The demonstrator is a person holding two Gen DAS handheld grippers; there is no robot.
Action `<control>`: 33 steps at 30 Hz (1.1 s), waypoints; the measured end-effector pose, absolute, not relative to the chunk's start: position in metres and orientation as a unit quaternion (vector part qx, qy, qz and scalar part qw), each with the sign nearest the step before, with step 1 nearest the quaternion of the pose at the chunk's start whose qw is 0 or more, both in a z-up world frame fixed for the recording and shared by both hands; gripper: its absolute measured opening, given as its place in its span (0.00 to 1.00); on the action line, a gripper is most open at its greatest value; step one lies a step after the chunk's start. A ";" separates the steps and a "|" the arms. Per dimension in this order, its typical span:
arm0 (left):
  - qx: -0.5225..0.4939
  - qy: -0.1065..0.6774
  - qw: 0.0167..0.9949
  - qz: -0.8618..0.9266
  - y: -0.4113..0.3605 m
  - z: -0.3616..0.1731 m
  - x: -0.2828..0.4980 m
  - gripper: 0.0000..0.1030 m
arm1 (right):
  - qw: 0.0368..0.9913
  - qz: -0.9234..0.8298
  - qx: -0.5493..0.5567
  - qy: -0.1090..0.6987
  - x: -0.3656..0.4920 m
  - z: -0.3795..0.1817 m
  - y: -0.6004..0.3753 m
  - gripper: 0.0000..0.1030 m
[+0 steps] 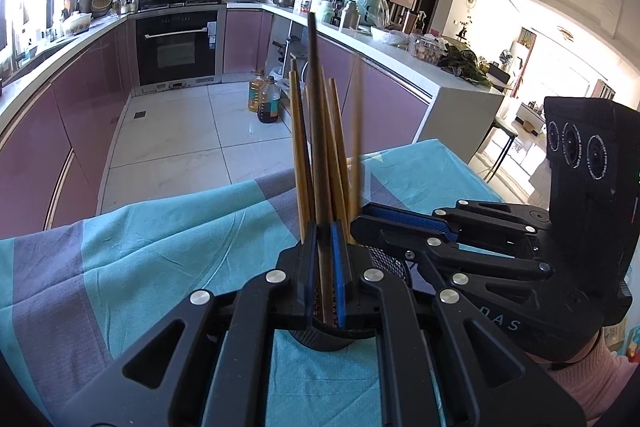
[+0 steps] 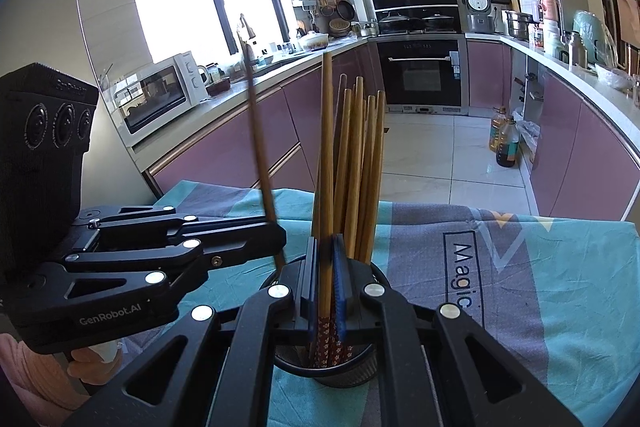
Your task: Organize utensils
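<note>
We have the chopsticks standing bunched in a black mesh holder (image 2: 344, 367) on the near part of the cloth-covered worktop (image 2: 540, 267), and each set of tongs is clamped on one stick directly over it. The left tongs (image 1: 325, 267) pinch a dark chopstick (image 1: 316, 115) and the right tongs (image 2: 325, 279) a light wooden chopstick (image 2: 327, 155), both sticks upright with lower ends inside the holder's rim. We judge they are held vertical so they drop in beside the other wooden chopsticks (image 2: 366, 167), and the two tongs crowd close, the left just left of the holder.
</note>
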State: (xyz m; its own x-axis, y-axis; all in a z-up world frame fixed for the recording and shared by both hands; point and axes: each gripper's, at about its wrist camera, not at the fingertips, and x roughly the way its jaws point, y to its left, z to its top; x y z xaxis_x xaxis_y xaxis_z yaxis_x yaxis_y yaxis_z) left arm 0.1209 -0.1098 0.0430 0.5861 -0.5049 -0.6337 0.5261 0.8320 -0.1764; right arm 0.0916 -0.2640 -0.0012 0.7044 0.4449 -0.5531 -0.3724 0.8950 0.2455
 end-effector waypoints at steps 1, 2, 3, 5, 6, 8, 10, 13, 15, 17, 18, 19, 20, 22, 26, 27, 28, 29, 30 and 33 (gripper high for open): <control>0.015 0.352 0.890 -0.289 -0.109 0.041 0.123 0.08 | 0.921 0.222 0.059 0.314 0.091 -0.001 -0.264 0.07; 0.014 0.353 0.890 -0.289 -0.109 0.039 0.125 0.08 | 0.922 0.221 0.060 0.313 0.090 -0.001 -0.264 0.07; 0.013 0.354 0.889 -0.289 -0.109 0.038 0.126 0.08 | 0.922 0.221 0.060 0.313 0.089 -0.001 -0.264 0.08; 0.011 0.354 0.890 -0.288 -0.109 0.035 0.128 0.08 | 0.921 0.223 0.060 0.313 0.086 -0.001 -0.264 0.08; 0.011 0.354 0.890 -0.288 -0.108 0.034 0.129 0.08 | 0.922 0.223 0.060 0.312 0.085 -0.001 -0.264 0.08; 0.011 0.348 0.893 -0.285 -0.106 0.034 0.129 0.09 | 0.922 0.225 0.061 0.310 0.082 0.000 -0.264 0.09; 0.010 0.342 0.897 -0.280 -0.103 0.034 0.125 0.14 | 0.923 0.226 0.061 0.306 0.078 0.001 -0.263 0.18; 0.007 0.328 0.907 -0.265 -0.094 0.033 0.116 0.28 | 0.926 0.226 0.060 0.296 0.071 0.002 -0.263 0.32; 0.004 0.320 0.913 -0.252 -0.089 0.035 0.112 0.36 | 0.929 0.223 0.057 0.291 0.067 0.003 -0.264 0.39; 0.001 0.309 0.921 -0.238 -0.081 0.036 0.105 0.46 | 0.931 0.221 0.056 0.286 0.063 0.003 -0.264 0.43; 0.000 0.304 0.924 -0.232 -0.076 0.036 0.101 0.49 | 0.933 0.217 0.056 0.281 0.060 0.004 -0.265 0.50; -0.002 0.298 0.928 -0.224 -0.071 0.037 0.098 0.58 | 0.936 0.214 0.057 0.274 0.057 0.004 -0.265 0.59; -0.003 0.291 0.932 -0.217 -0.067 0.038 0.094 0.67 | 0.938 0.212 0.056 0.269 0.055 0.004 -0.266 0.61; -0.002 0.274 0.940 -0.201 -0.057 0.039 0.083 0.75 | 0.942 0.207 0.052 0.258 0.049 0.005 -0.264 0.70; -0.008 0.237 0.958 -0.163 -0.036 0.042 0.061 0.94 | 0.952 0.193 0.044 0.235 0.038 0.005 -0.262 0.84; -0.008 0.228 0.961 -0.156 -0.030 0.043 0.055 0.94 | 0.954 0.190 0.043 0.230 0.036 0.005 -0.261 0.90; -0.009 0.223 0.963 -0.150 -0.025 0.045 0.049 0.94 | 0.956 0.186 0.042 0.222 0.032 0.005 -0.261 0.94; -0.011 0.217 0.966 -0.142 -0.019 0.046 0.044 0.94 | 0.959 0.180 0.040 0.216 0.030 0.004 -0.260 0.94; -0.013 0.211 0.968 -0.134 -0.013 0.048 0.040 0.94 | 0.960 0.175 0.037 0.213 0.028 0.004 -0.259 0.94; -0.015 0.205 0.972 -0.117 0.000 0.046 0.027 0.94 | 0.964 0.163 0.025 0.206 0.021 0.003 -0.257 0.94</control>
